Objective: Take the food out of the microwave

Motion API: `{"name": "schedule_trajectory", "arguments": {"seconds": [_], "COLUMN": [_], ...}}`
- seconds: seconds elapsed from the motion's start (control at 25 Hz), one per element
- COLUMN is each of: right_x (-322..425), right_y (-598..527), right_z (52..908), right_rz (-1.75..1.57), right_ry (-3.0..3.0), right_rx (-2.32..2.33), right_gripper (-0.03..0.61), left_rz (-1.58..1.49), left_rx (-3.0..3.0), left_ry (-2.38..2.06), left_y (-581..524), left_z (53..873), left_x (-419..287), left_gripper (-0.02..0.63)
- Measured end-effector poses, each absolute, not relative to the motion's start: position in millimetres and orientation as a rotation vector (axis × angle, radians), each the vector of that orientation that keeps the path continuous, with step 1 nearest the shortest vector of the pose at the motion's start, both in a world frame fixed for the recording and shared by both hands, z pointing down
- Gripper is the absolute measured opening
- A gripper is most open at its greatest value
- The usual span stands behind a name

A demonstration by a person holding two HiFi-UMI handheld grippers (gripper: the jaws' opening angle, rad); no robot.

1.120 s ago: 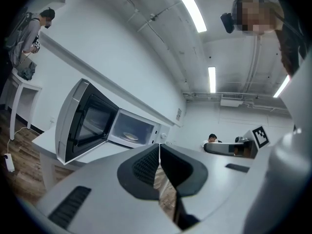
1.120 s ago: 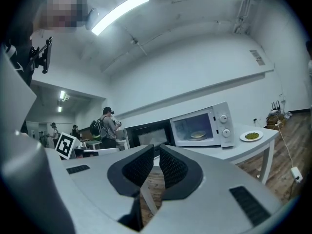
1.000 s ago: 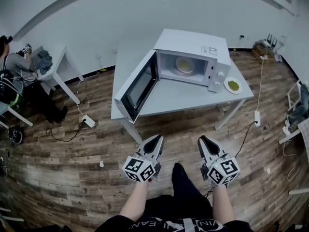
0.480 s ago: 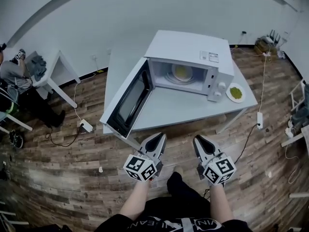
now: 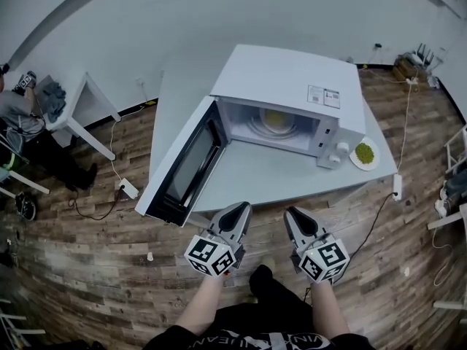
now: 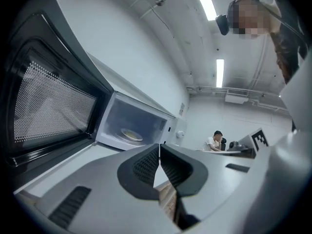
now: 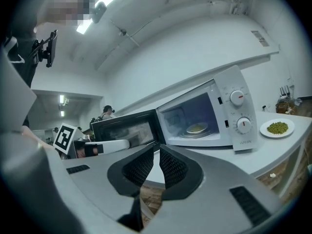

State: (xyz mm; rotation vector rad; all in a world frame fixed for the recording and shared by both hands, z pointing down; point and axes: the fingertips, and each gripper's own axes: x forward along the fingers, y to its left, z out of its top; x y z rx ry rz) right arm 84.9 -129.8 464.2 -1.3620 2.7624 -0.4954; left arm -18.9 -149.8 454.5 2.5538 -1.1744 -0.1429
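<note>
A white microwave stands on a pale table with its door swung wide open to the left. Inside, on the turntable, sits a plate of yellow food, also seen in the left gripper view and the right gripper view. My left gripper hangs at the table's front edge, shut and empty, pointing level at the open cavity. Beside it, my right gripper is also shut with nothing between its pads. Neither gripper touches the microwave.
A plate of green food lies on the table right of the microwave. The open door juts past the table's left front corner. A small white table and a seated person are at the far left. A power strip and cables lie on the wooden floor.
The microwave and table have come closer and larger in the head view. Both grippers have moved forward to the table's front edge and stayed shut.
</note>
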Motion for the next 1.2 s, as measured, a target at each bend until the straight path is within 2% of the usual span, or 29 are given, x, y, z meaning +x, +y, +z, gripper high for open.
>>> {"name": "schedule_trajectory", "arguments": {"seconds": [0.44,1.2], "right_x": [87,68], "right_y": [-174,-274], "right_z": [478,497], "right_rz": [-0.494,-0.224], "right_ry": [2.810,2.987], "right_rx": [-1.344,-1.539], "right_gripper": [0.055,0.057], "left_rz": [-0.110,-0.121], "left_rx": [2.513,2.537], "left_ry": [-1.190,-1.142], "left_y": [-191,-266], "left_z": [469,491], "left_x": [-4,3], "left_gripper": [0.015,0.015]}}
